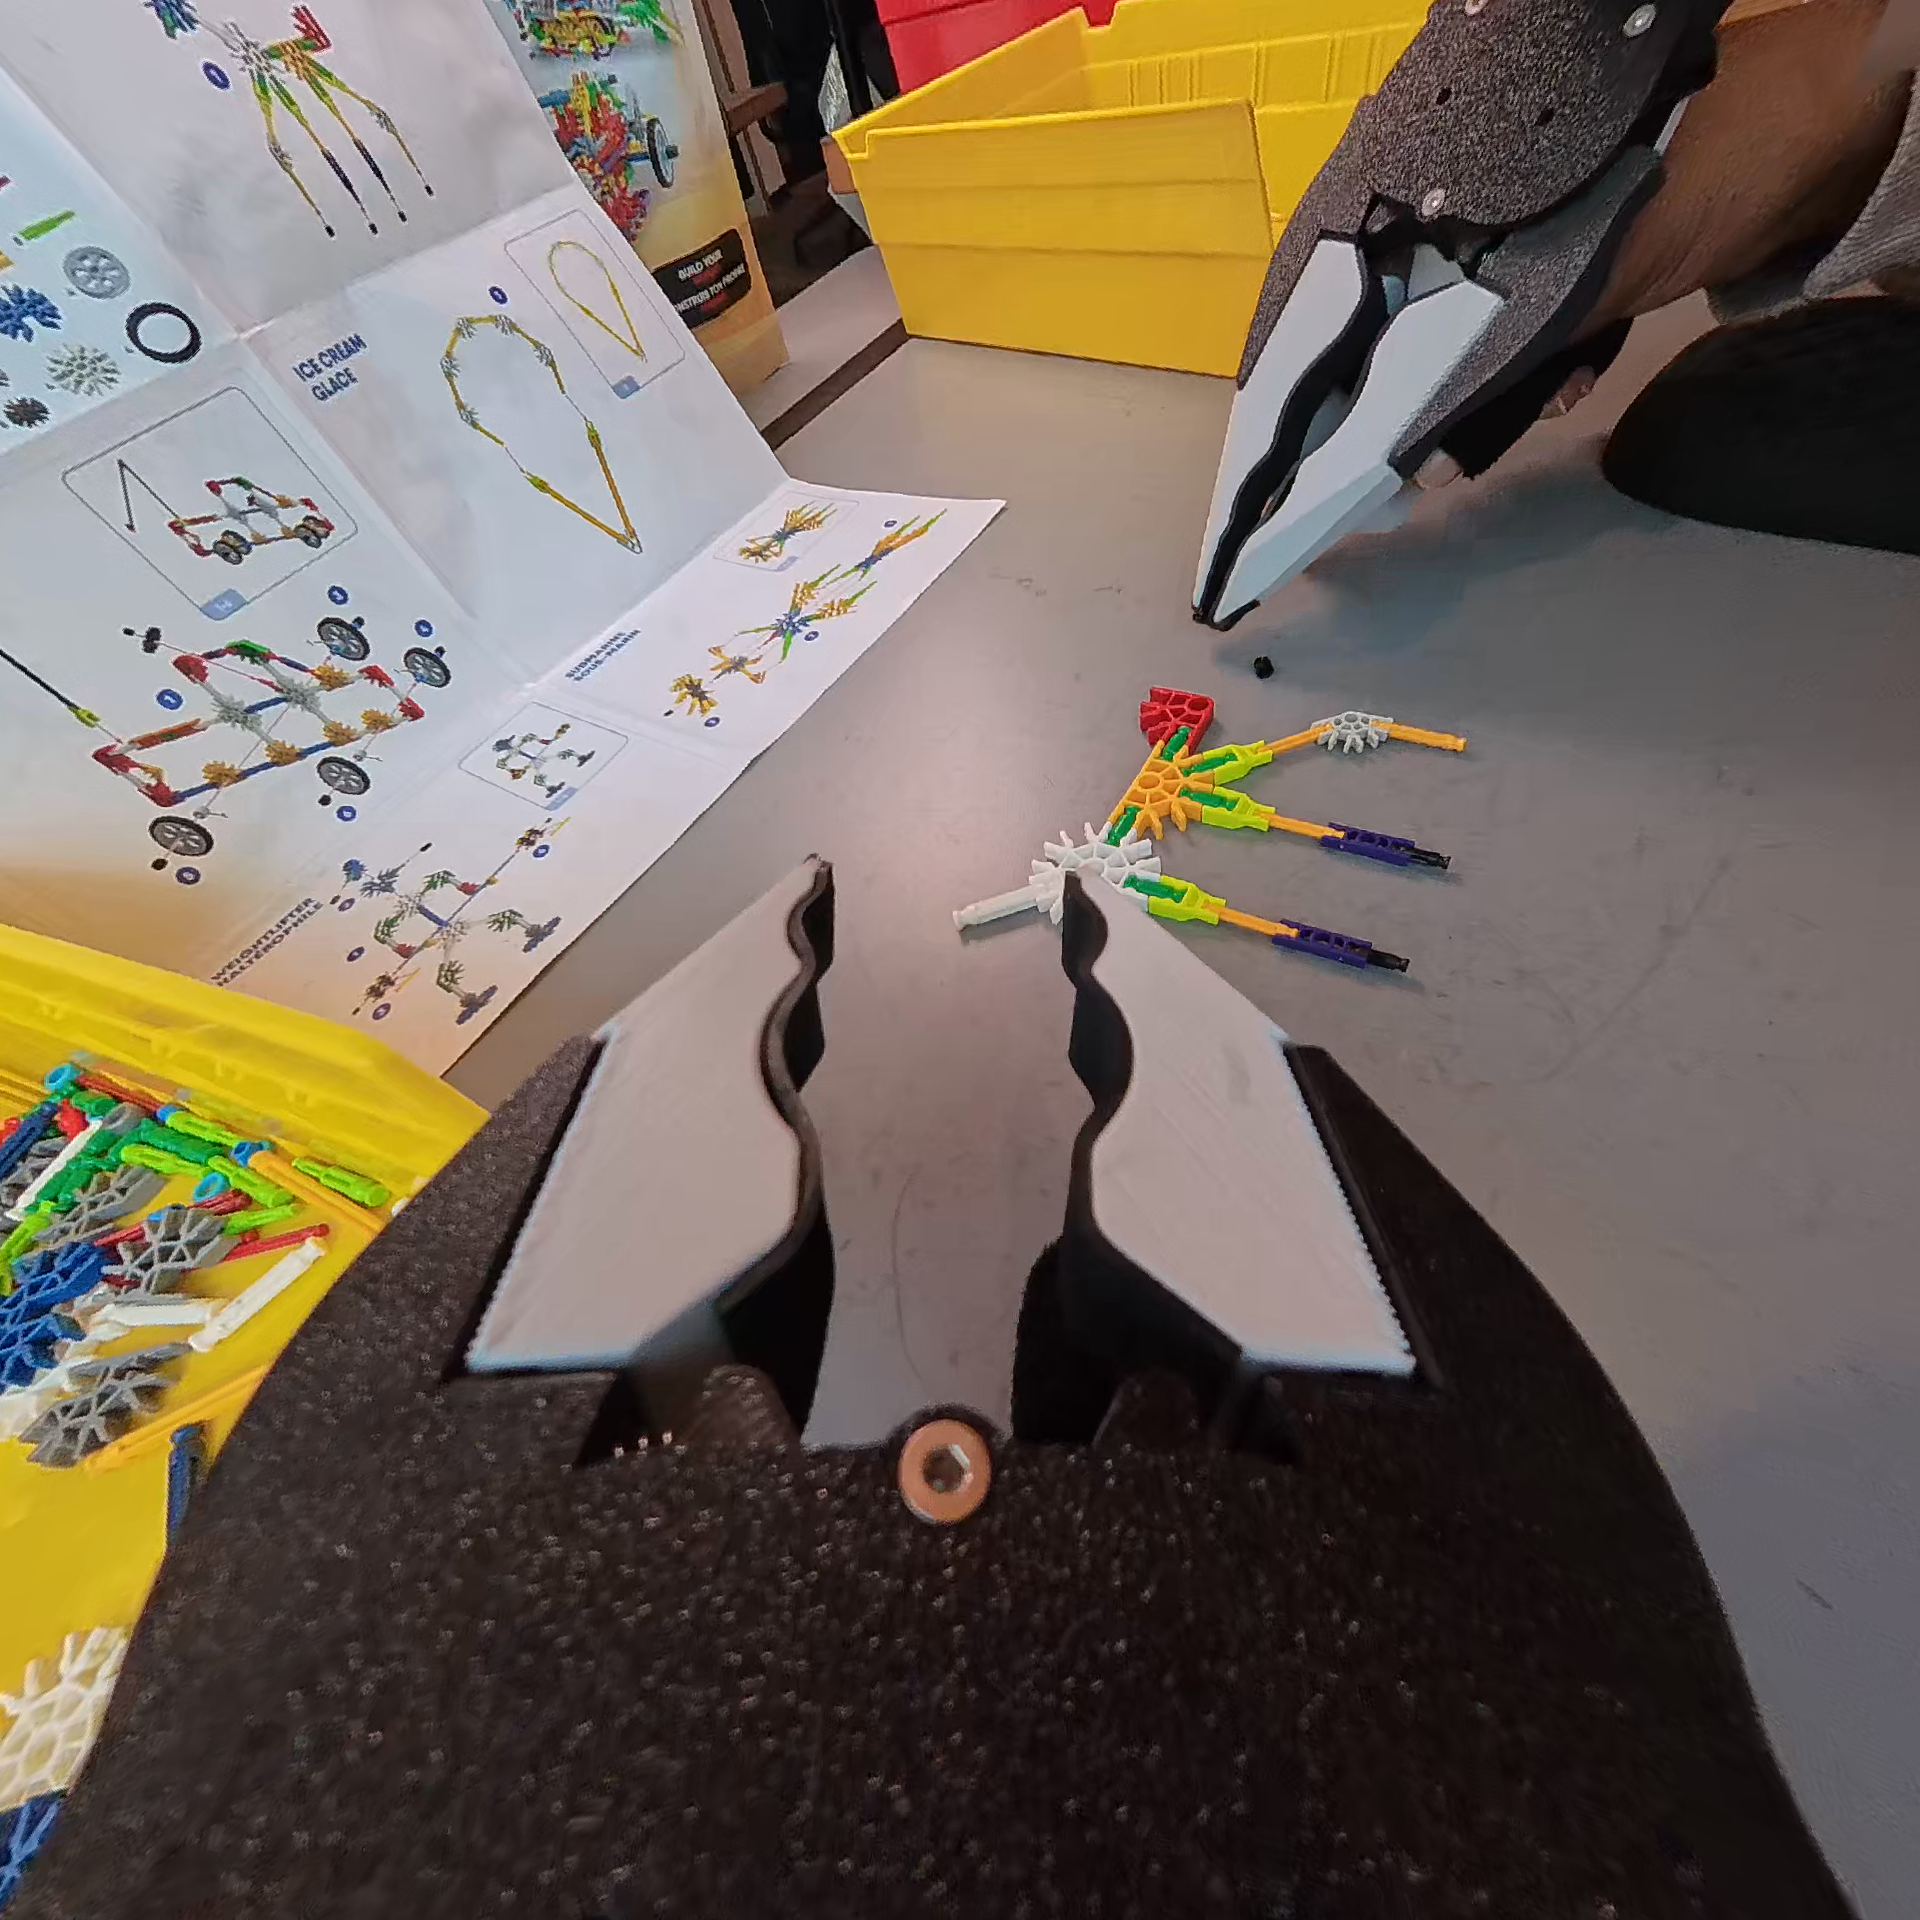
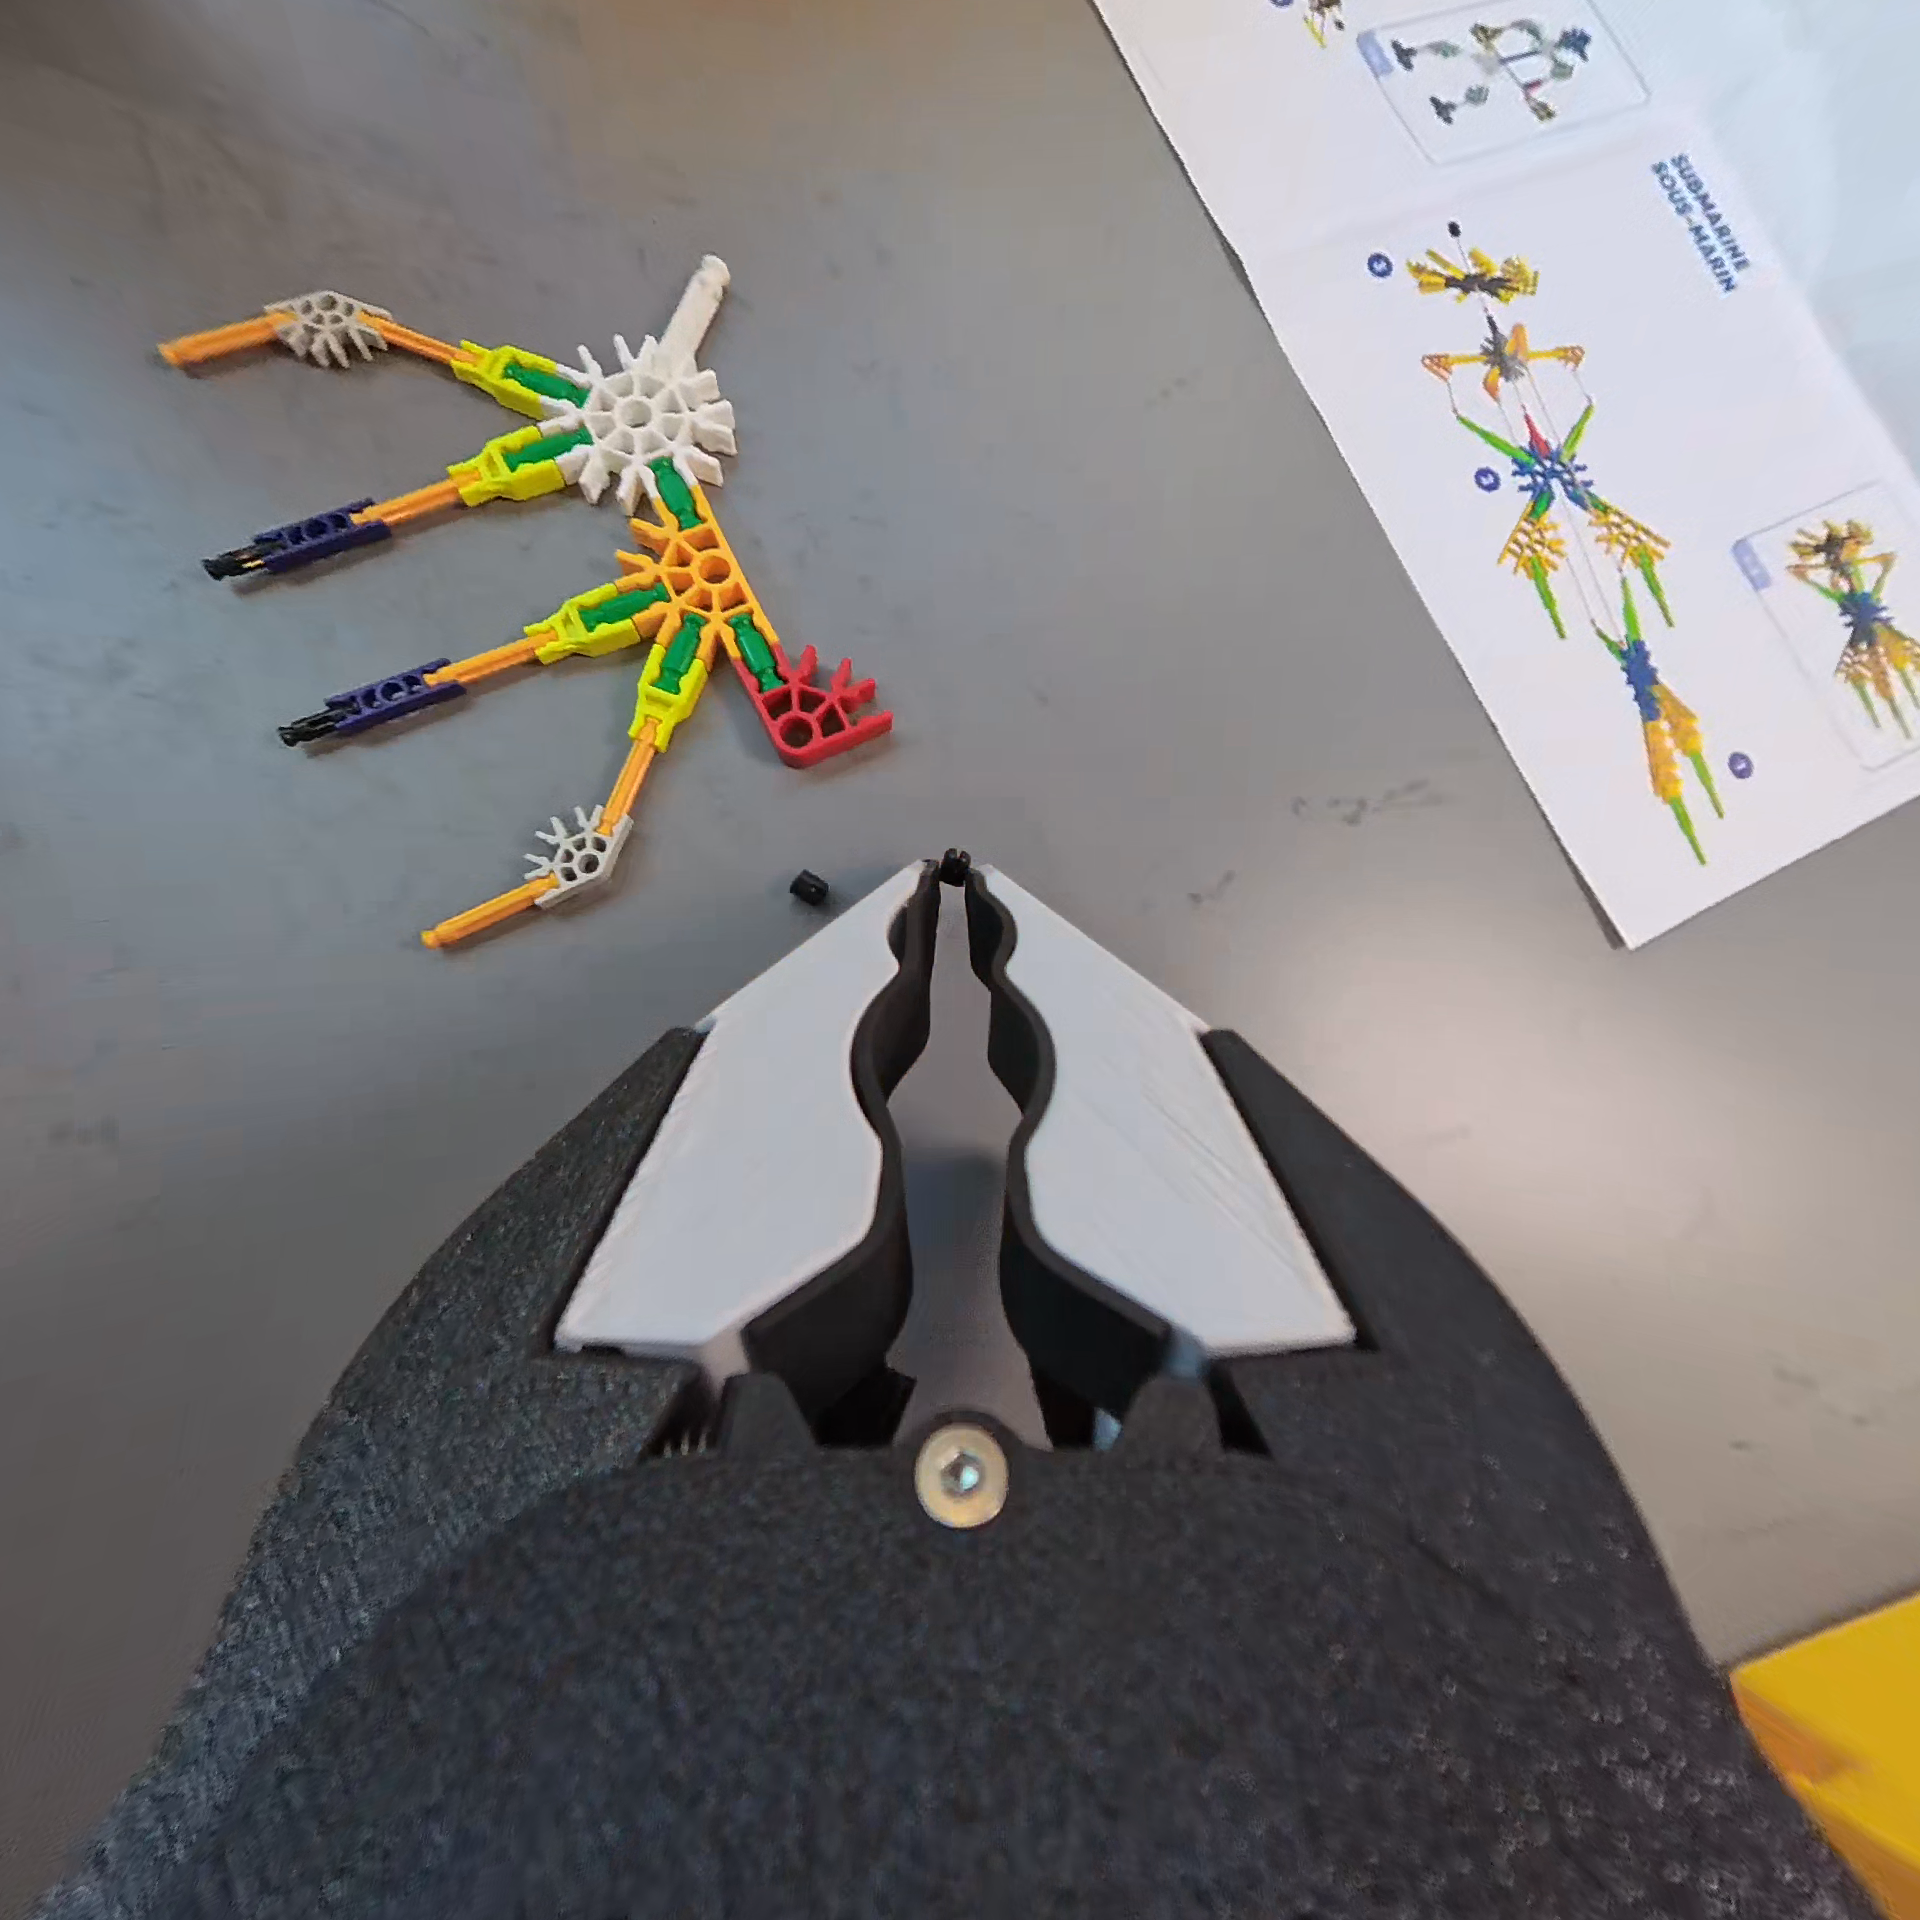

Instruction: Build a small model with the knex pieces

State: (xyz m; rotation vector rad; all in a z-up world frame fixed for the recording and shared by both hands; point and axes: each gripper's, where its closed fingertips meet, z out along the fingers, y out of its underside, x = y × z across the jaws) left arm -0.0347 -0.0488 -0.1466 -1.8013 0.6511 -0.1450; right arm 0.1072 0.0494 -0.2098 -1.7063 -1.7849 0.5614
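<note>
The right gripper points down at the grey table, its jaws drawn narrow and pinching a tiny black cap right at the tips. A second black cap lies loose on the table just beside those tips. The left gripper hovers with its jaws wide and nothing between them, its right fingertip close to the white hub of the model.

The model lies flat between the two grippers: snap-together plastic rods and connectors, fanned into thin legs. It looks light and stiff, yet likely to pop apart at the joints if bent; the white or orange hub seems the safest hold, not the thin orange rods. The caps are small and smooth, easy to flick away.

A yellow tray by the left gripper holds a heap of loose rods and connectors. The yellow bins farther off hide their insides. An instruction sheet stands propped behind.
</note>
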